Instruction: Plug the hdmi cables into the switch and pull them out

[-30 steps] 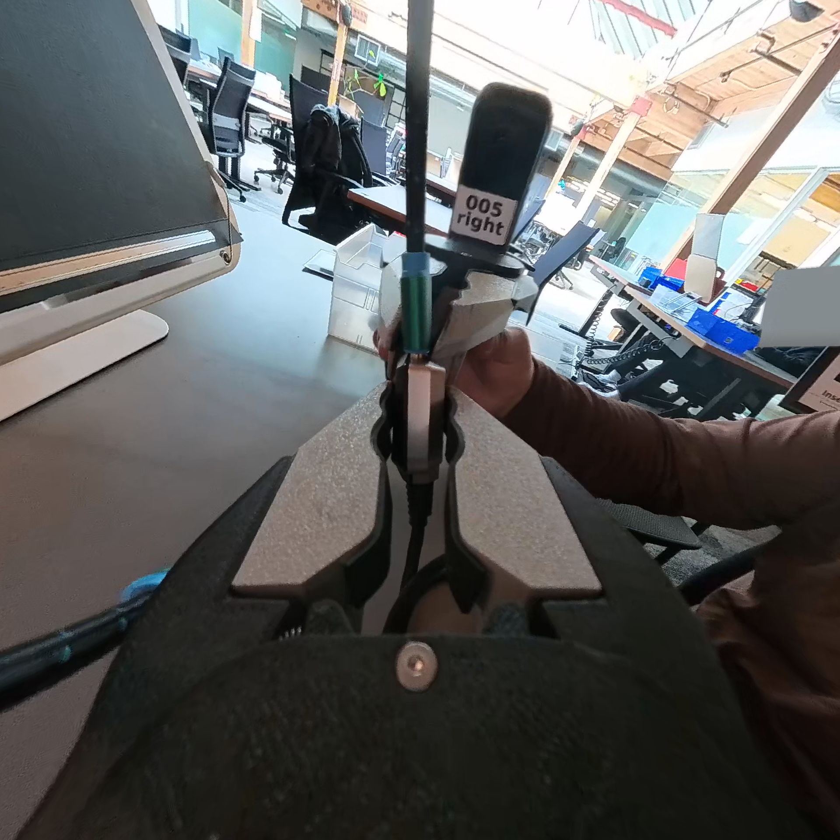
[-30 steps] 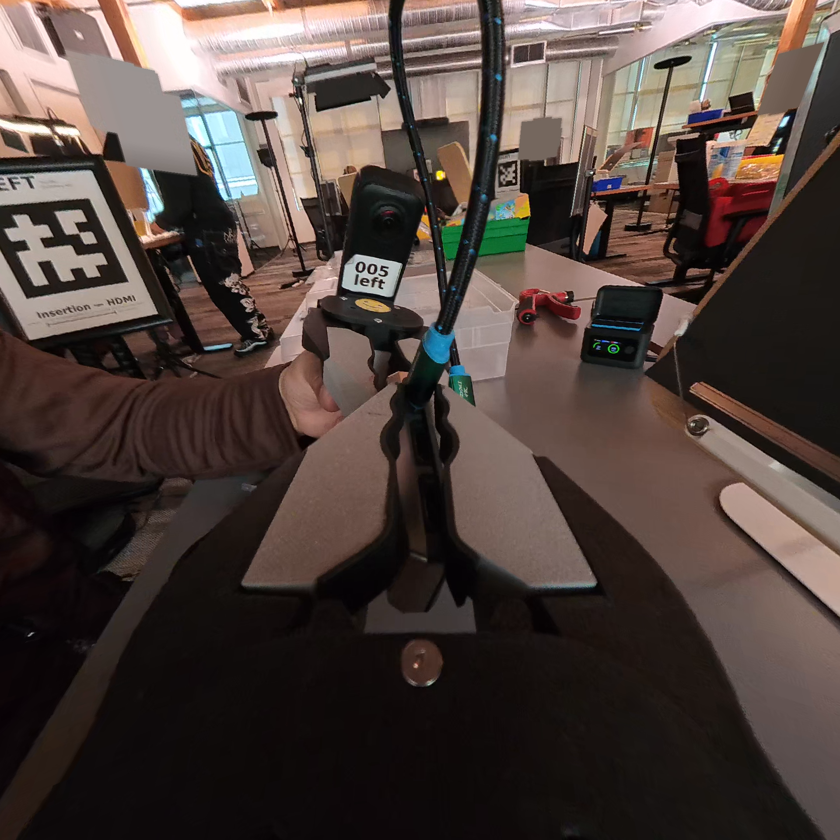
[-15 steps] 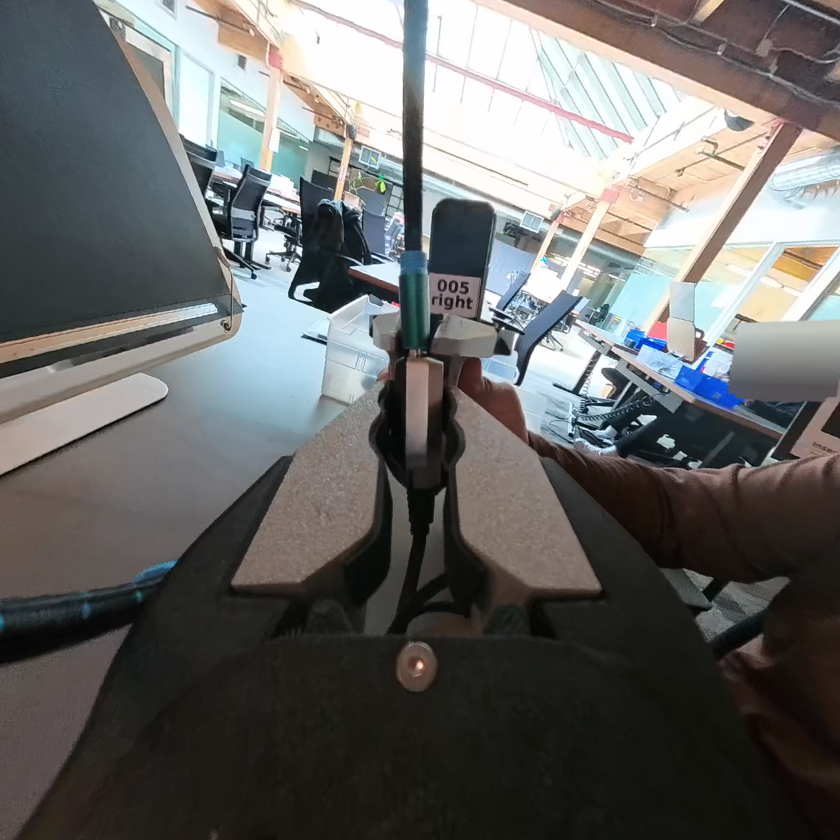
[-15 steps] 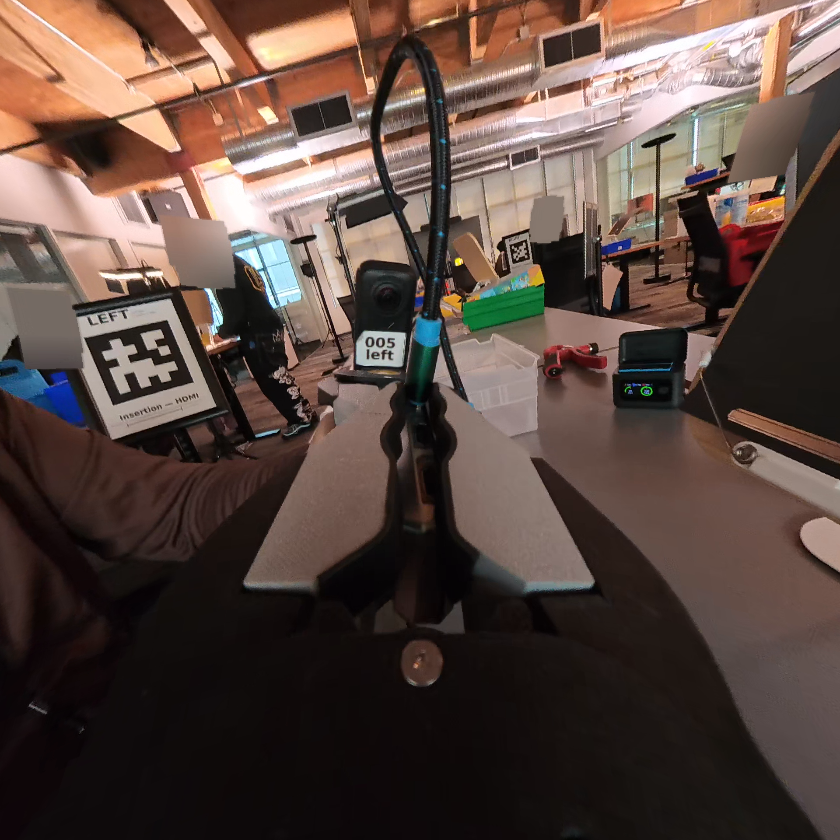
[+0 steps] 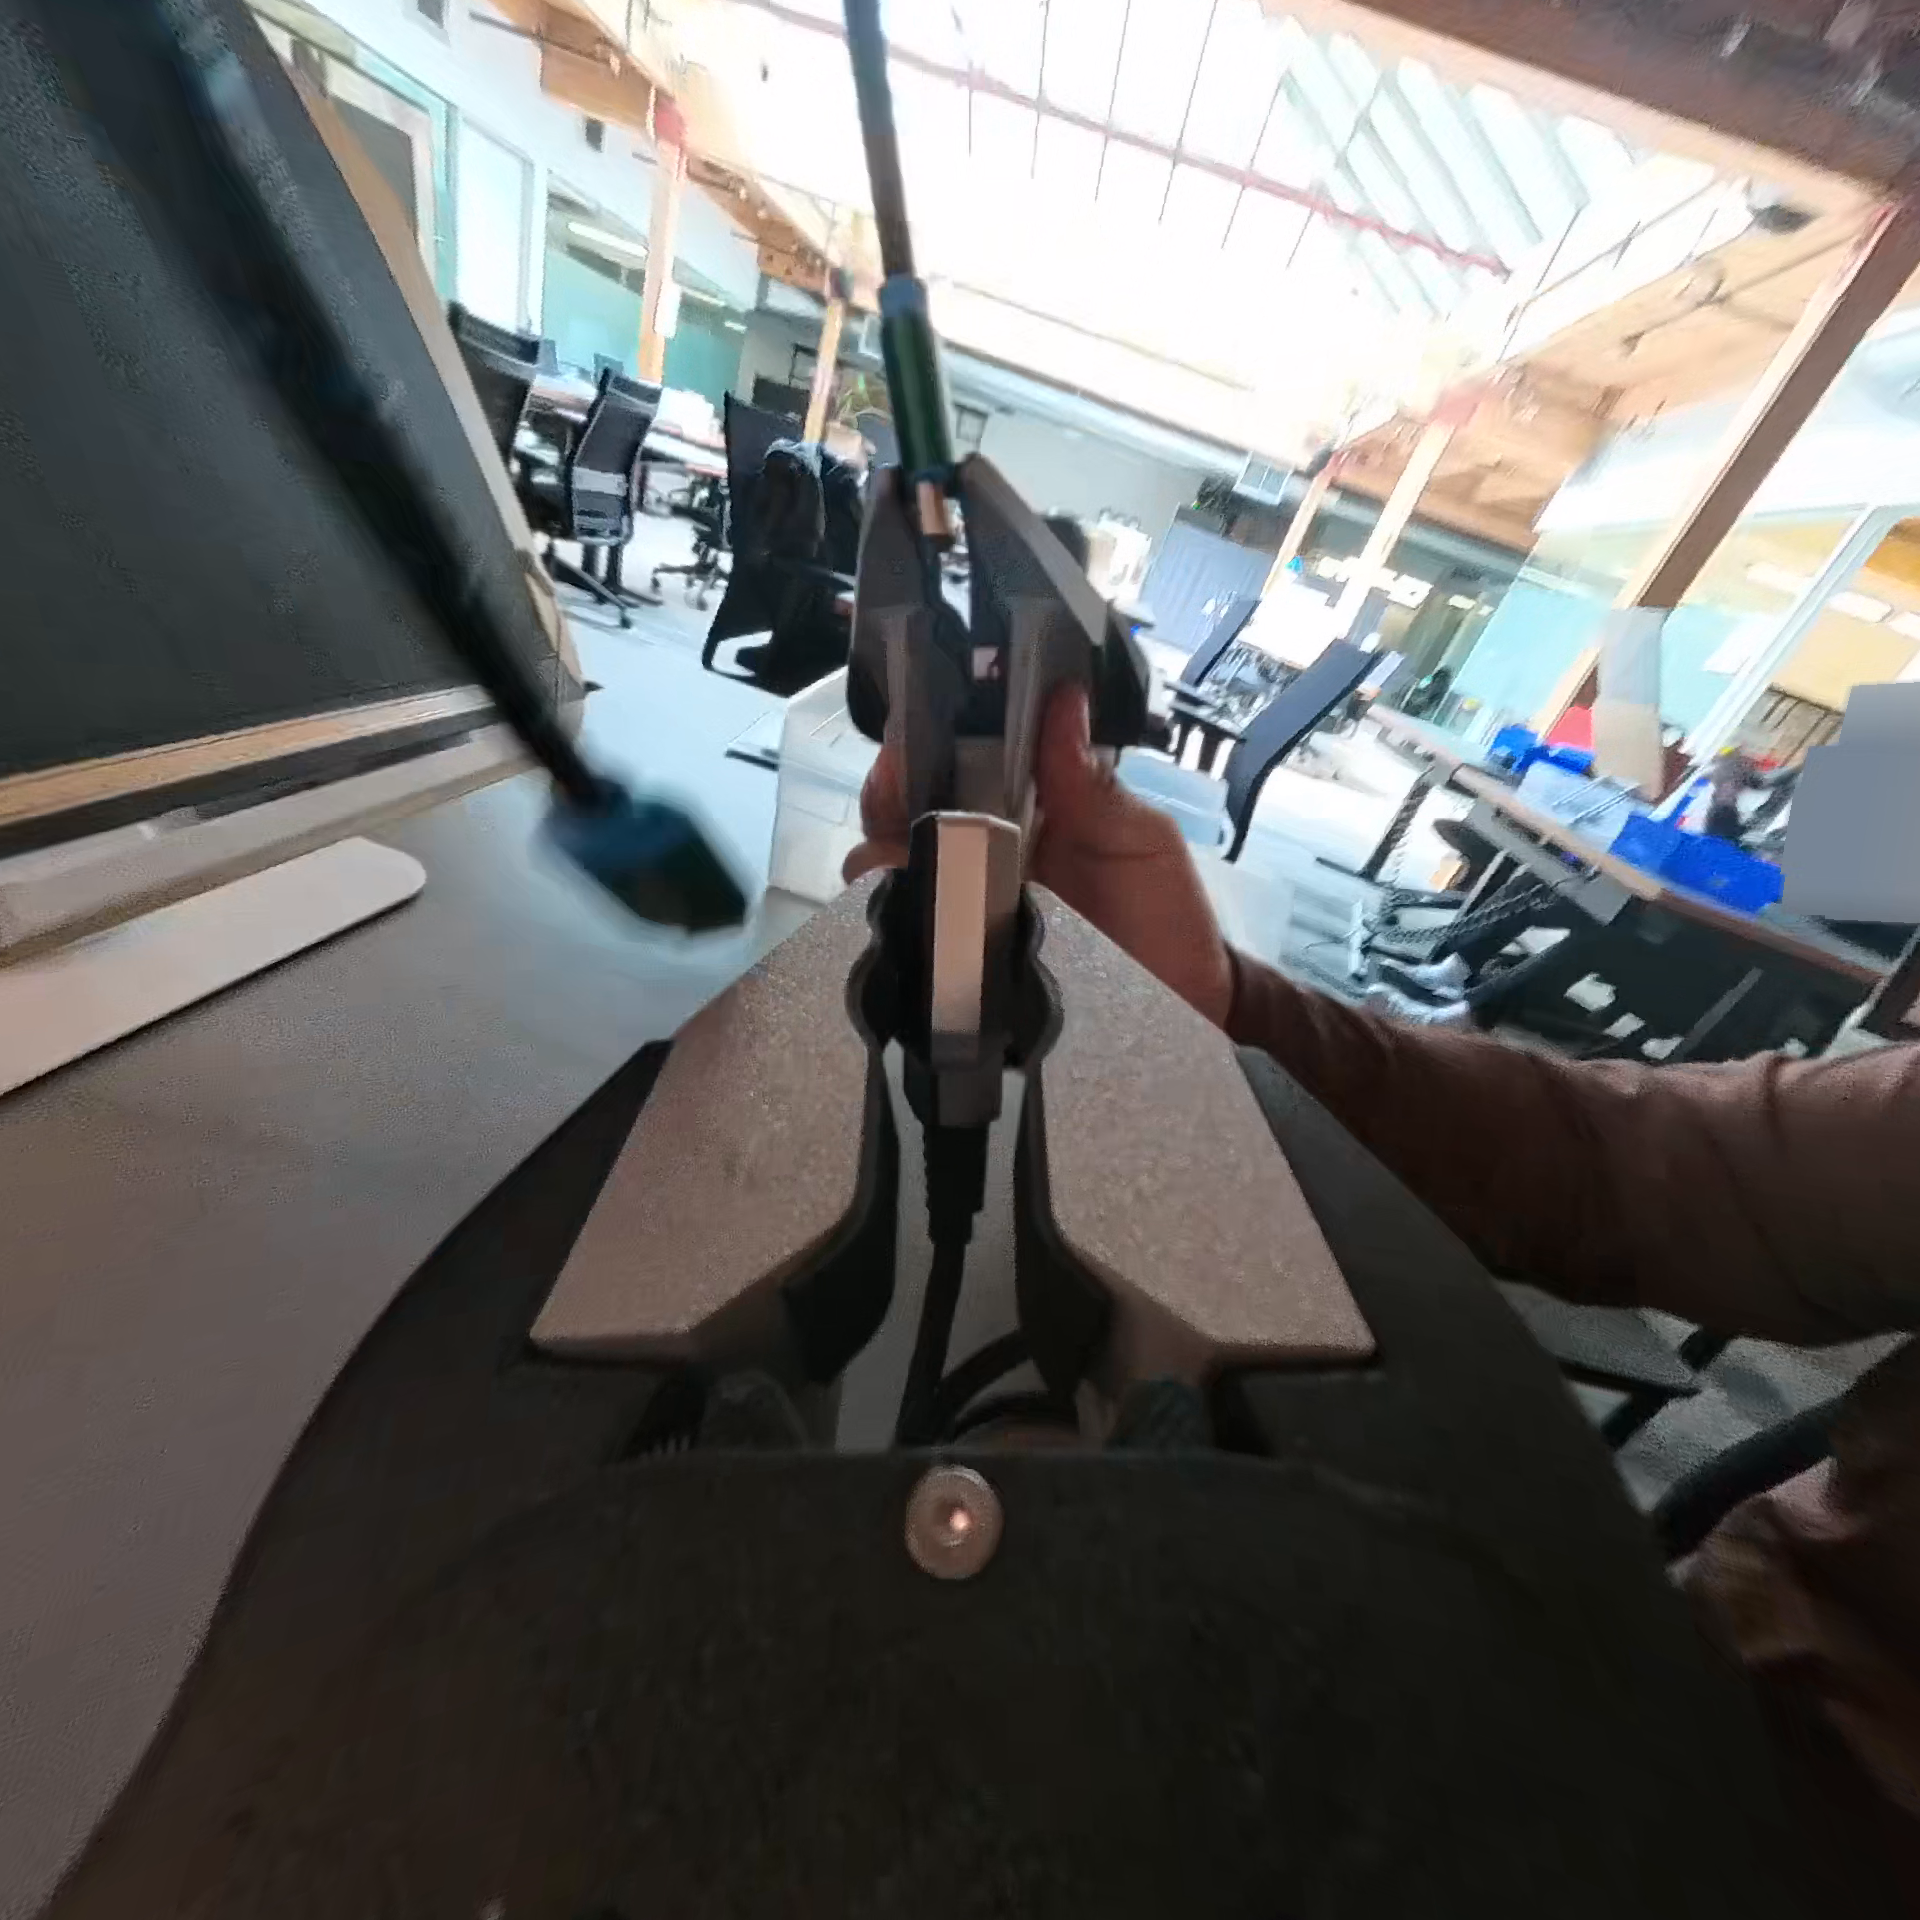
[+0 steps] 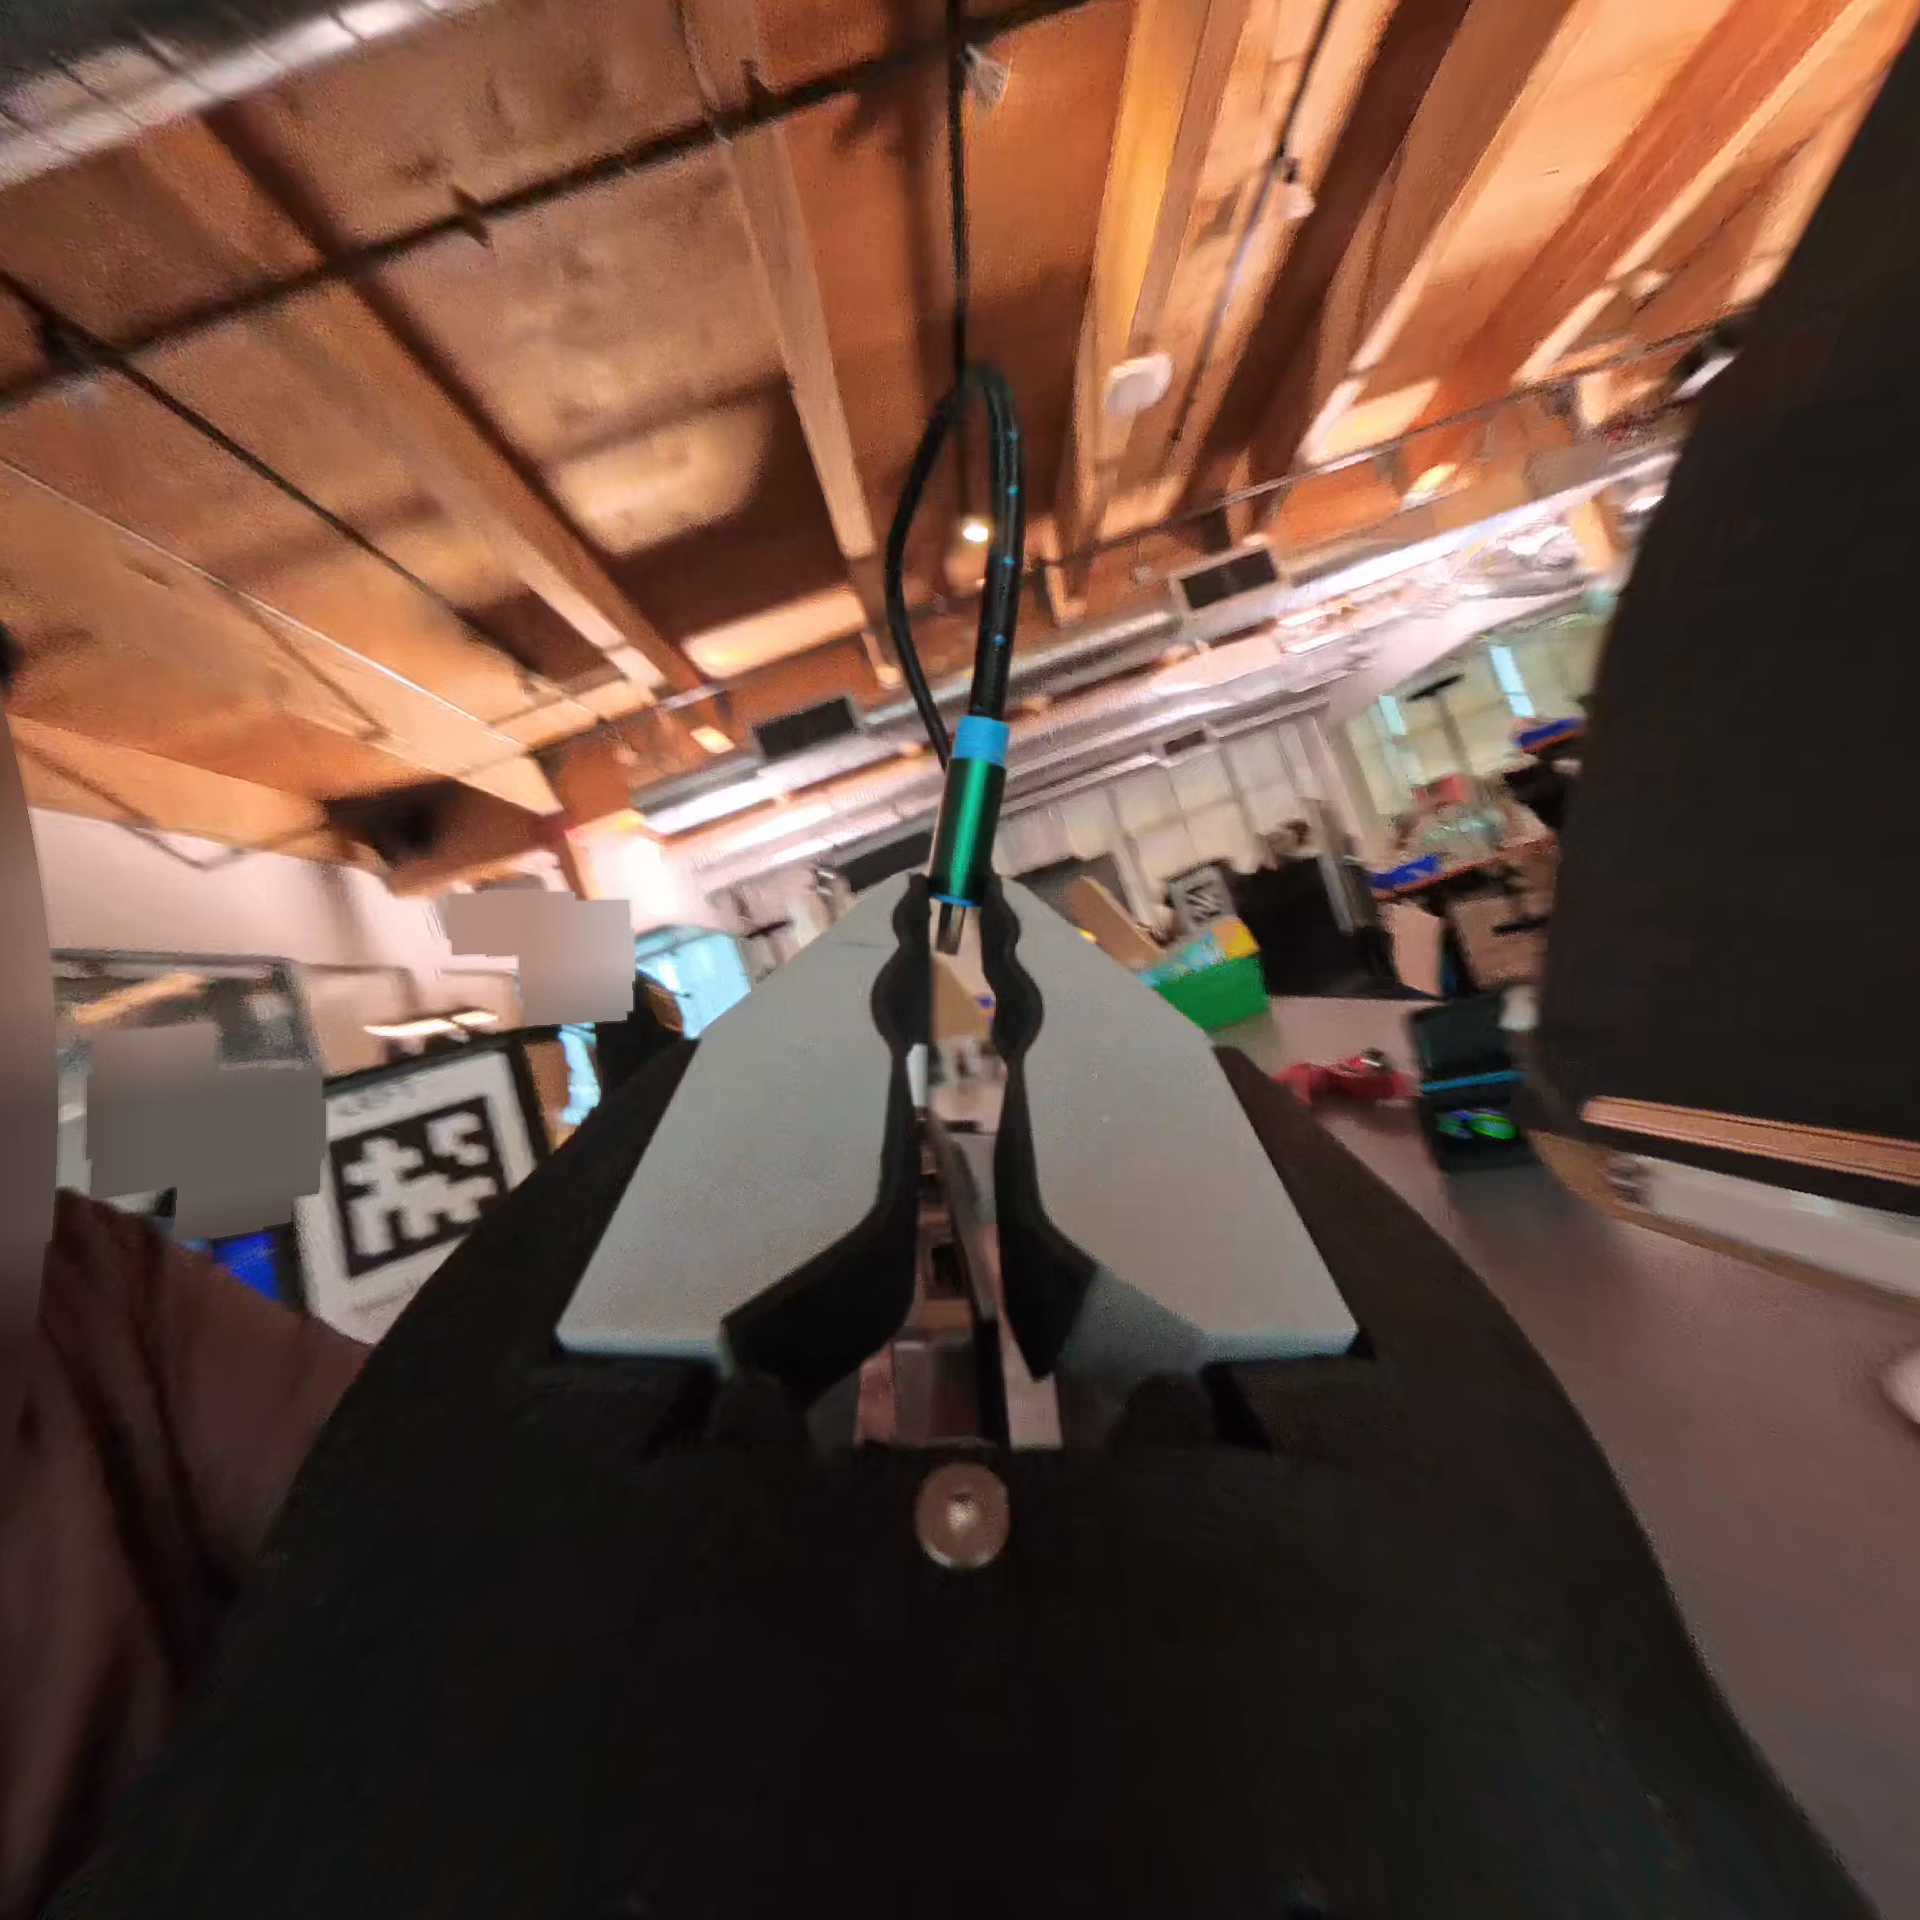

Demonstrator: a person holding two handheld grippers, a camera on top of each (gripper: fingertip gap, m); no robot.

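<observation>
In the left wrist view my left gripper (image 5: 958, 971) is shut on the thin silver switch (image 5: 961, 894), held edge-on, with a black cable (image 5: 940, 1278) leaving its near end. Beyond it my right gripper (image 5: 940, 499), in a hand, tilts upward and is shut on the green HDMI plug (image 5: 916, 405). The plug's gold tip (image 5: 935, 516) is bare and clear of the switch. In the right wrist view my right gripper (image 6: 956, 906) pinches the same green plug (image 6: 961, 821) at its fingertips; the braided cable (image 6: 997, 540) loops upward.
A monitor (image 5: 208, 416) and its pale foot (image 5: 187, 956) stand left on the dark table (image 5: 312, 1143). A blurred dark plug on a cable (image 5: 644, 862) swings over the table. A clear bin (image 5: 821, 790) sits behind. A black device (image 6: 1470, 1091) and red tool (image 6: 1351, 1075) lie at right. Some 7 cm of space lies between my two pairs of fingers.
The green plug was in the switch; now my right gripper has pulled it out and tilted up and away. A second cable end has swung into view at the left.
</observation>
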